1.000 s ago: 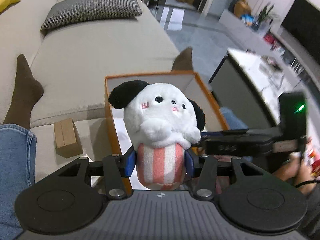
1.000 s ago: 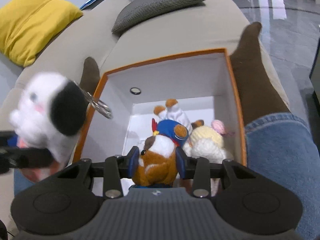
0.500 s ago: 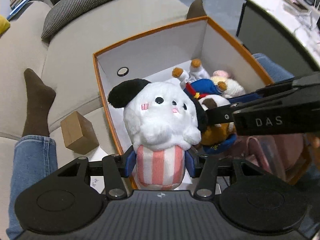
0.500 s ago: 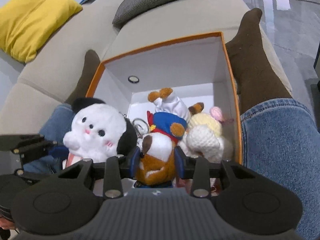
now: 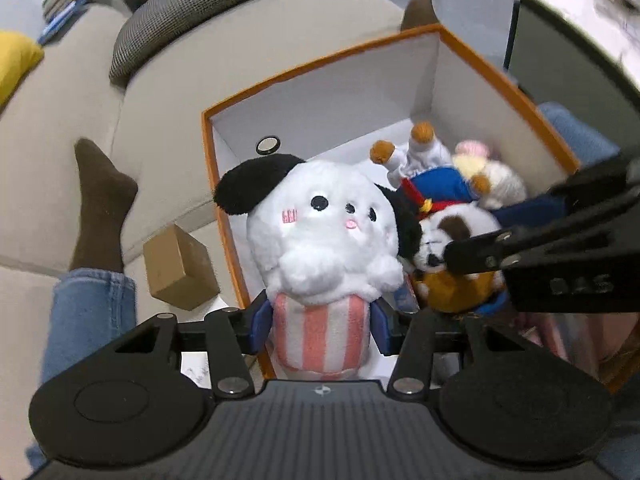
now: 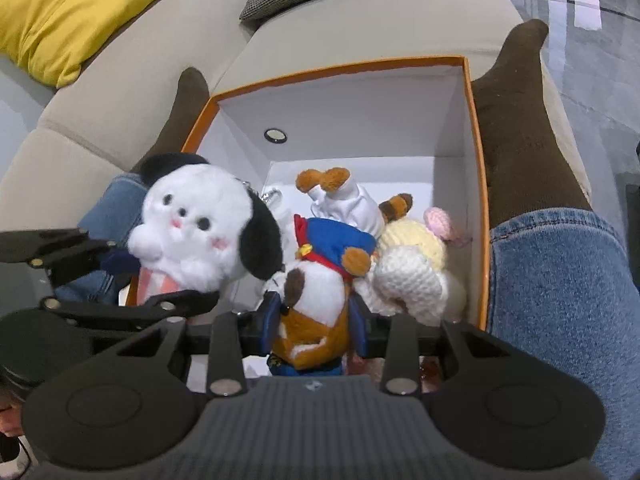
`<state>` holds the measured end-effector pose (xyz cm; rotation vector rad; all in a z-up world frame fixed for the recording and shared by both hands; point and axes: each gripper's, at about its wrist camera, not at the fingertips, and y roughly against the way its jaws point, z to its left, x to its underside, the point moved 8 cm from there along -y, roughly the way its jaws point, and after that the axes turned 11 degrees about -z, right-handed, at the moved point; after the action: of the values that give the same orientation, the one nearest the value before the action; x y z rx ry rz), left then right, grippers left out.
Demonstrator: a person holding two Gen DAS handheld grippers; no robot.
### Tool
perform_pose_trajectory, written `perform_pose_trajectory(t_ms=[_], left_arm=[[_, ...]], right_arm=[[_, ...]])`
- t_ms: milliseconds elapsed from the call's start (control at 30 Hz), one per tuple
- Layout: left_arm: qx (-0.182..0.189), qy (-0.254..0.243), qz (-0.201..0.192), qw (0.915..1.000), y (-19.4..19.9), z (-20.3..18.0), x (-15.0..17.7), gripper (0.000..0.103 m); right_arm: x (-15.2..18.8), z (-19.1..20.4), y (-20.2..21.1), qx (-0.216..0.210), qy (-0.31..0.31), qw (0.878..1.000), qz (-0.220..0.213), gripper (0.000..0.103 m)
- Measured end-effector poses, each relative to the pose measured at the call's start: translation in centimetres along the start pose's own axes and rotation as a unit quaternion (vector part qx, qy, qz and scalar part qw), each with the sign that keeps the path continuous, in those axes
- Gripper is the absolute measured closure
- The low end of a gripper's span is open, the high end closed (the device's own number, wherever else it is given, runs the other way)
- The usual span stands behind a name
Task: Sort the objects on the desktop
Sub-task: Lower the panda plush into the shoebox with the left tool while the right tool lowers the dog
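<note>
Blue jeans [image 6: 560, 280], brown socks [image 6: 516, 92].

Beige sofa [image 5: 168, 92] — orange box [image 5: 320, 64], cardboard block [image 5: 180, 268], cushions on it.

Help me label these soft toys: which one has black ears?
The white plush with the pink-striped body, held in the left claw. The brown-and-white one in the right claw and the cream knitted one have none.
</note>
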<state>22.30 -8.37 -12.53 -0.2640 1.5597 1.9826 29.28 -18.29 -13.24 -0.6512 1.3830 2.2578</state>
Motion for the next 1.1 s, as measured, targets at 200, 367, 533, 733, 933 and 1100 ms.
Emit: perform_pose_trajectory(t_ms=[200, 367, 533, 733, 933, 1100], left_arm=[[0.000, -0.047, 0.042, 0.9980, -1.3, -1.3, 0.6, 0.041], [0.031, -0.047, 0.071, 0.9959, -1.9, -1.2, 0.8, 0.037], [0.063, -0.061, 0.076, 0.9932, -1.9, -1.1, 1.2, 0.030], [0.119, -0.041, 0.069, 0.9897, -0.9, -0.1, 1.3, 0.030], [0.157, -0.052, 0.044, 0.9852, 1.7, 1.3, 0.8, 0.030], [0.173, -0.050, 0.021, 0.9834, 3.1, 1.8, -0.7, 0.033]], right_arm=[[0.1, 0.2, -0.3, -0.016, 0.012, 0.999, 0.025, 0.065], [0.1, 0.3, -1.1, -0.023, 0.020, 0.999, 0.042, 0.065], [-0.1, 0.4, -1.9, -0.029, 0.014, 0.998, 0.056, 0.064], [-0.2, 0.6, -2.1, -0.028, 0.019, 0.997, 0.065, 0.064], [0.0, 0.4, -1.7, -0.023, 0.026, 0.997, 0.071, 0.063], [-0.2, 0.4, -1.8, -0.020, 0.027, 0.997, 0.074, 0.062]])
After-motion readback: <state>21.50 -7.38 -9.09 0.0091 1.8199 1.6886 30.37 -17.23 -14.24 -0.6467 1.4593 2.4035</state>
